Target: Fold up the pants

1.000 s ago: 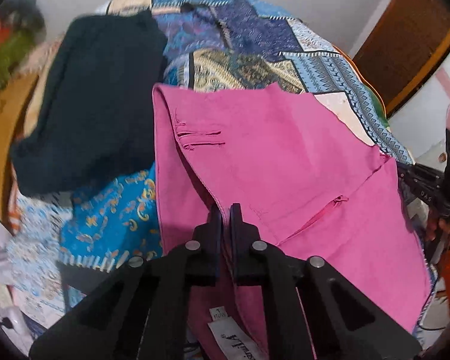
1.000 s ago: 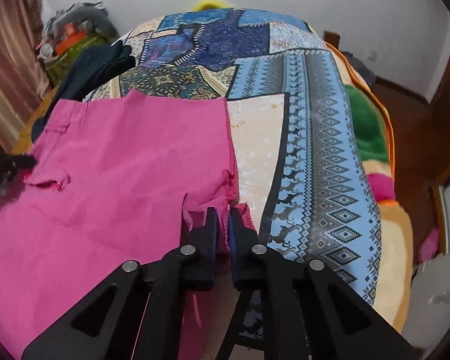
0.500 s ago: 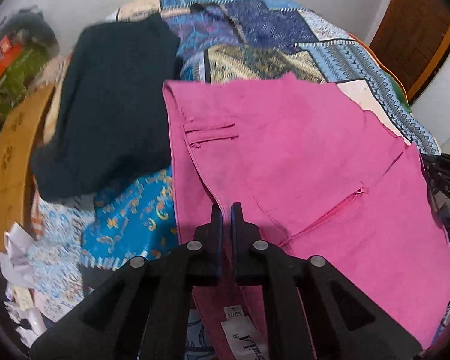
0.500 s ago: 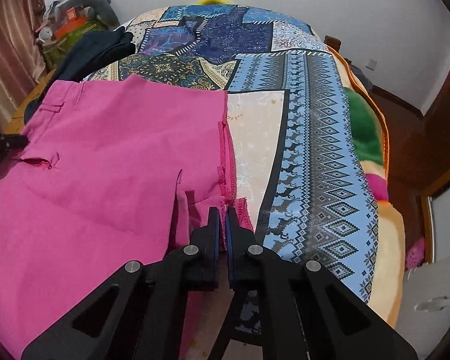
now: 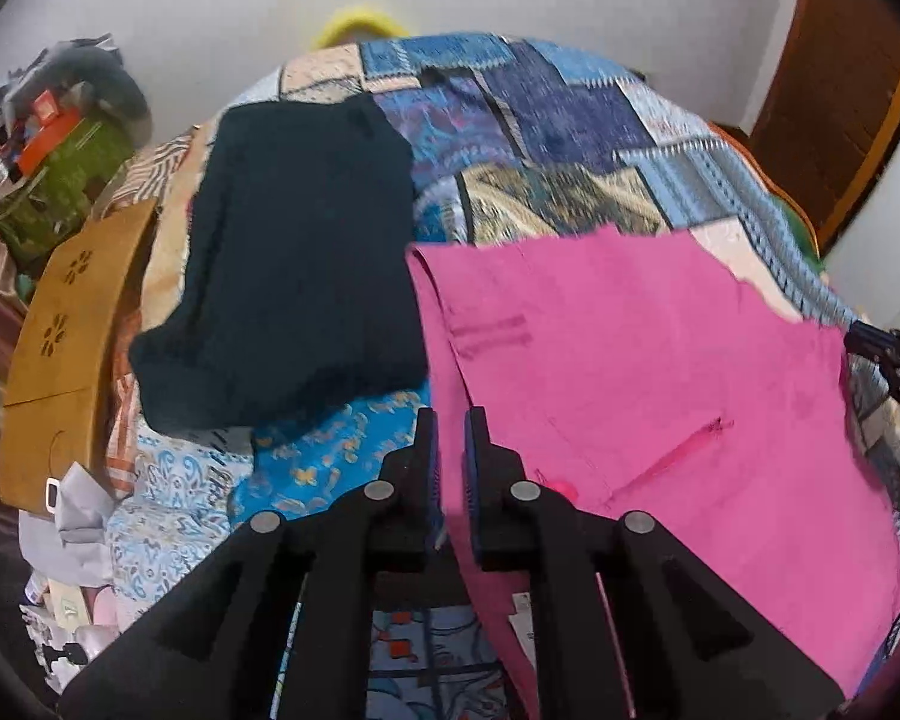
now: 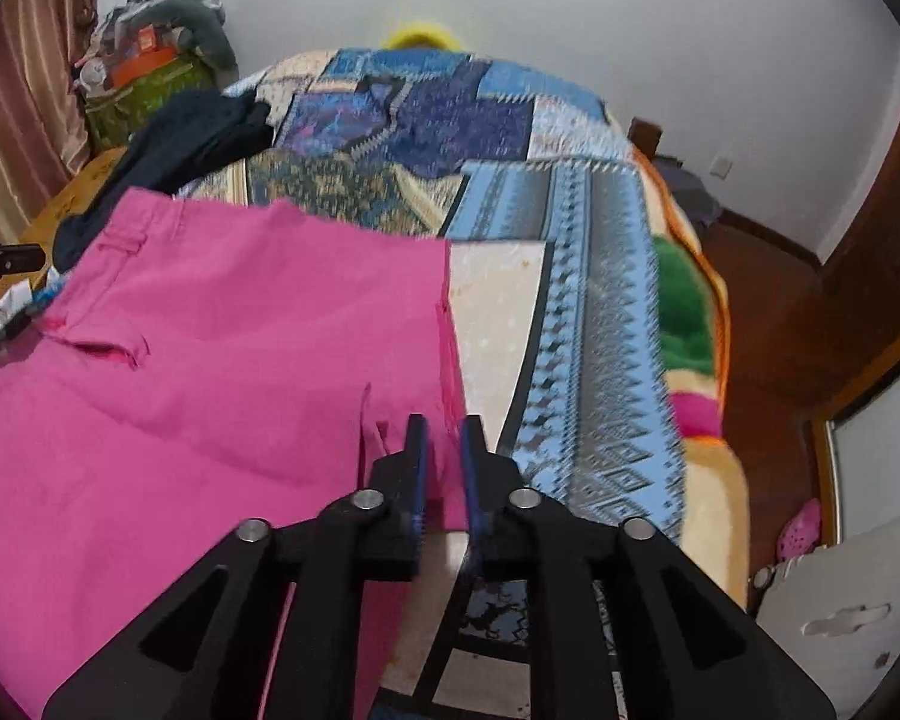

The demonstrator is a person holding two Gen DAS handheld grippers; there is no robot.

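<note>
the bed [image 6: 594, 300] under its patchwork blanket is the biggest risk: its right edge falls away close to my right tongs [image 6: 444, 450], so the pink pants [image 5: 630, 372] could slide off that side if i drag them further. the pants lie spread across the near half of the bed. a dark sweater [image 5: 294, 276] touches their waist side, and i could snag it in a fold. there is bare blanket beyond the pants to lay them flat. my left tongs [image 5: 447, 438] have a narrow gap with pink cloth running through it at the waist edge; the right ones sit likewise at the hem. i cannot tell if either really grips; a loose hold would let the edge drop.
</note>
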